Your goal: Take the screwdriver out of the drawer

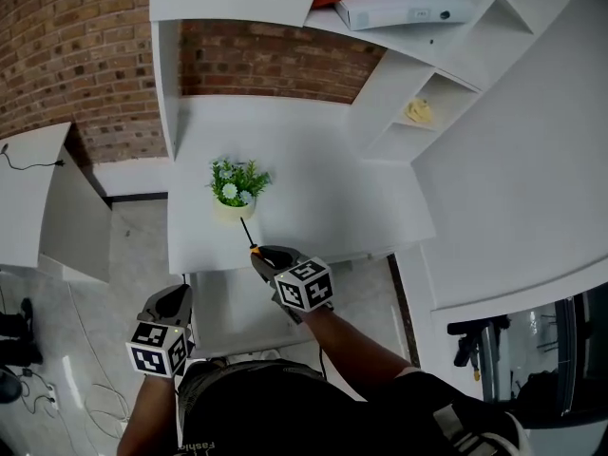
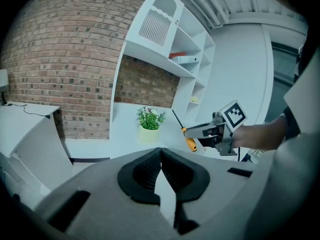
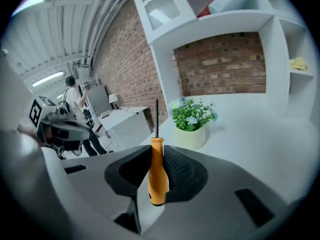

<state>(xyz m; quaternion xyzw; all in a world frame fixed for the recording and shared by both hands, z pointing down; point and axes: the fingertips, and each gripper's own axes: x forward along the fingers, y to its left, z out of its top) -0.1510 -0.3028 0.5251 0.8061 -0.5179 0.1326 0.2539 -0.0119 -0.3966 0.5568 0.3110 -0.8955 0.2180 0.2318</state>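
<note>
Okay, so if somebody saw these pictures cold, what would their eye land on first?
The orange-handled screwdriver stands out first, clamped in the right gripper over the front edge of the white desk. Its dark shaft points toward a small green potted plant sitting on that desk. The left gripper is lower and to the left, jaws together on nothing.
</note>
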